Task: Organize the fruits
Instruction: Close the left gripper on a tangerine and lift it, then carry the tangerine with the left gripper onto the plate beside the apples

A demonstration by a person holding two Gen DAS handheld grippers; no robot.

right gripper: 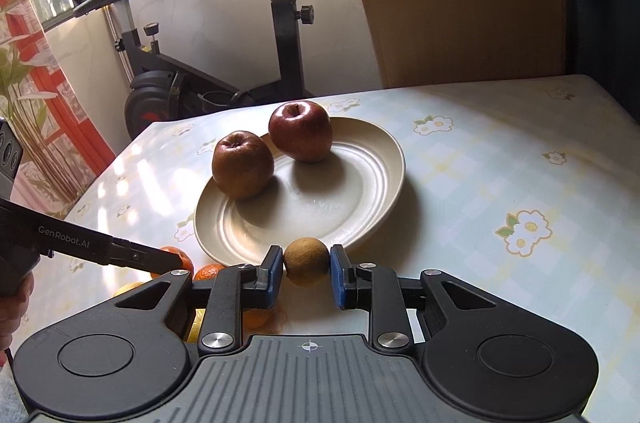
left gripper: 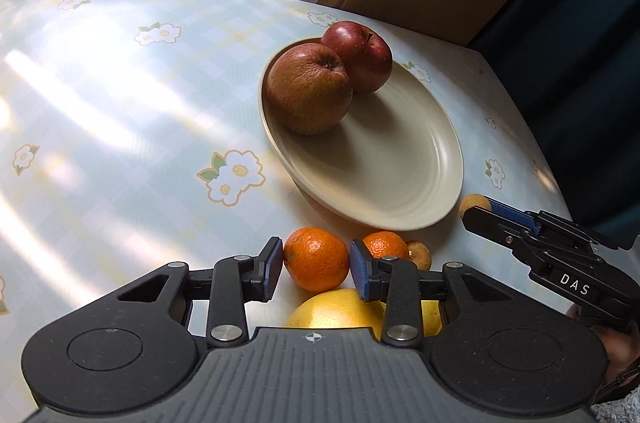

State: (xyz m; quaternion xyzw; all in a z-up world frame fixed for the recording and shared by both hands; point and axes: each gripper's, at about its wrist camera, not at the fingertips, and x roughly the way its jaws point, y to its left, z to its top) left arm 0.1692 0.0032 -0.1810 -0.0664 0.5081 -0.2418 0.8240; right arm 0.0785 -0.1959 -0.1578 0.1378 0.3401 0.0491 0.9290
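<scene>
Gripping an orange (left gripper: 316, 265) on the tabletop (left gripper: 120, 111) below the plate (left gripper: 400, 199), left claw (left gripper: 314, 273) clamps its firm, slick sides, while right claw (right gripper: 306, 273) pinches a small, light brown fruit (right gripper: 306, 267) across its middle.

Two apples (right gripper: 272, 151) plated (touching).

"DAS" on right tongs (left gripper: 478, 209); "GenRobot.AI" on left tongs (right gripper: 176, 261).

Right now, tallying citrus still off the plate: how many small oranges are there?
2. One orange sits between the left gripper's pads; the second orange lies just behind its right finger. Others may be hidden.
</scene>
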